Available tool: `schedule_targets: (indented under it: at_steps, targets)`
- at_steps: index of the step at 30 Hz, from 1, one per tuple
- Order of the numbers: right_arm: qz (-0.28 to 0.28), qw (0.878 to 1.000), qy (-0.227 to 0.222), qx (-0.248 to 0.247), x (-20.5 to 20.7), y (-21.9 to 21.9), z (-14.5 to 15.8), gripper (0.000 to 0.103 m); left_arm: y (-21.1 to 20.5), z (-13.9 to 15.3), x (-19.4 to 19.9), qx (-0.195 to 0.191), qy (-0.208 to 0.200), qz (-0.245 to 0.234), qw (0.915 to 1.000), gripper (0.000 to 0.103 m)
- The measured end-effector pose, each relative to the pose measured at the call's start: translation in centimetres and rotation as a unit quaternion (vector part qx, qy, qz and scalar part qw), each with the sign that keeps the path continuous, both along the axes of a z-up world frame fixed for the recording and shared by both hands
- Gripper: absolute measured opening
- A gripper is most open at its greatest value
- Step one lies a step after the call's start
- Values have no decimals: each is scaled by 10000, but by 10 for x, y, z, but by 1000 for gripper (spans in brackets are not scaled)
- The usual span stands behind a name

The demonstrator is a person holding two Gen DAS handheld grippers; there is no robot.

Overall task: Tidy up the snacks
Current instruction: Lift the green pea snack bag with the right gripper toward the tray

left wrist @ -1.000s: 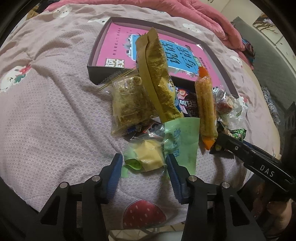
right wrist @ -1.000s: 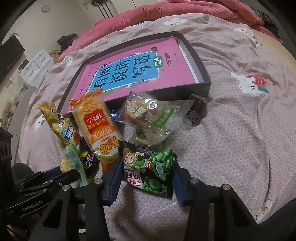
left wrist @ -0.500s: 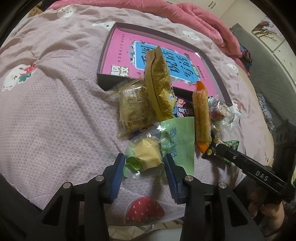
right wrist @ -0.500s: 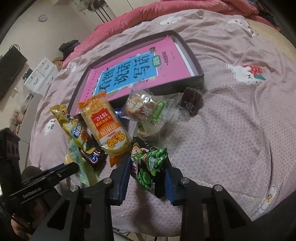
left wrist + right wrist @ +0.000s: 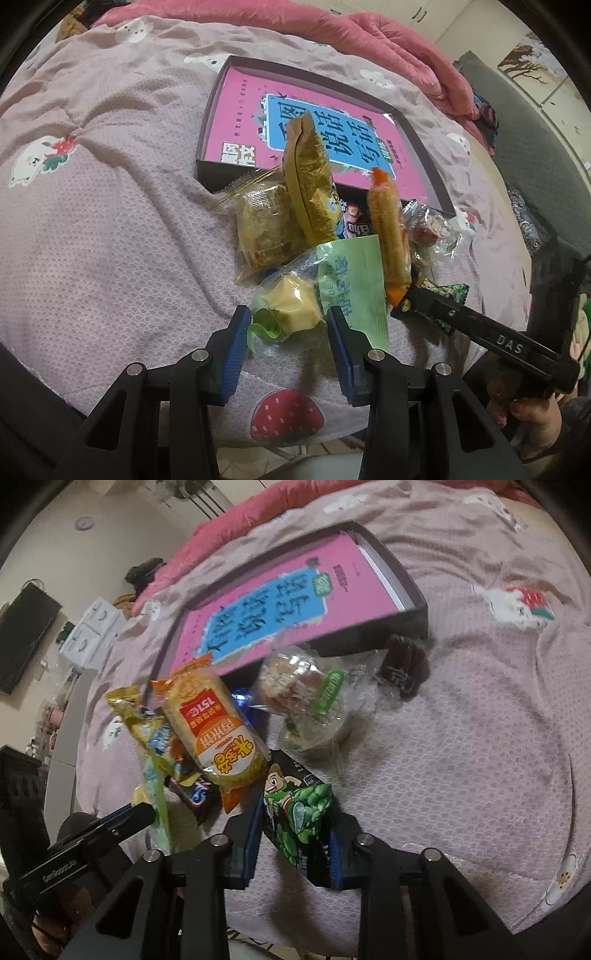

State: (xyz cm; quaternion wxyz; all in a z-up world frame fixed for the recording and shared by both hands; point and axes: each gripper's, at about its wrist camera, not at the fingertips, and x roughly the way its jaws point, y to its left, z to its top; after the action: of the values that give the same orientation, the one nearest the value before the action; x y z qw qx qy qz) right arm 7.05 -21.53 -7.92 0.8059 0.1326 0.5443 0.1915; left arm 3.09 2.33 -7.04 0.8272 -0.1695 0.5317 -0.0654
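Right wrist: right hand-held gripper (image 5: 295, 834) pinches pea packet (image 5: 297, 818), hiding its lower end.

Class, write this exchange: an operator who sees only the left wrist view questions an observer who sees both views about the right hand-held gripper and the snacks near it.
Operator: Has my right hand-held gripper got anything?
Observer: Yes, the right hand-held gripper is shut on the green pea packet.
Operator: What lies beyond the clear bag?
Observer: A small dark brown packet lies beside the box, near its corner.
Operator: And the orange packet?
Observer: The orange packet lies with its red label facing up.
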Motion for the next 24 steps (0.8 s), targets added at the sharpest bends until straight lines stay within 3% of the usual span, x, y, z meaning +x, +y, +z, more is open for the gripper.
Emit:
schedule_targets:
  at_steps: [7, 16, 24]
  targets:
    - [43, 9983, -588, -30, -16, 0, 30, 27, 7, 9, -6, -3, -84, 102, 9999, 41]
    - [-4, 9950, -988, 132, -20, -8, 50, 27, 23, 19, -9, -88, -212, 314, 9992, 41]
    - [90, 9887, -1493, 95, -21, -2, 68, 27, 24, 42, -9, 121, -673, 382, 9969, 41]
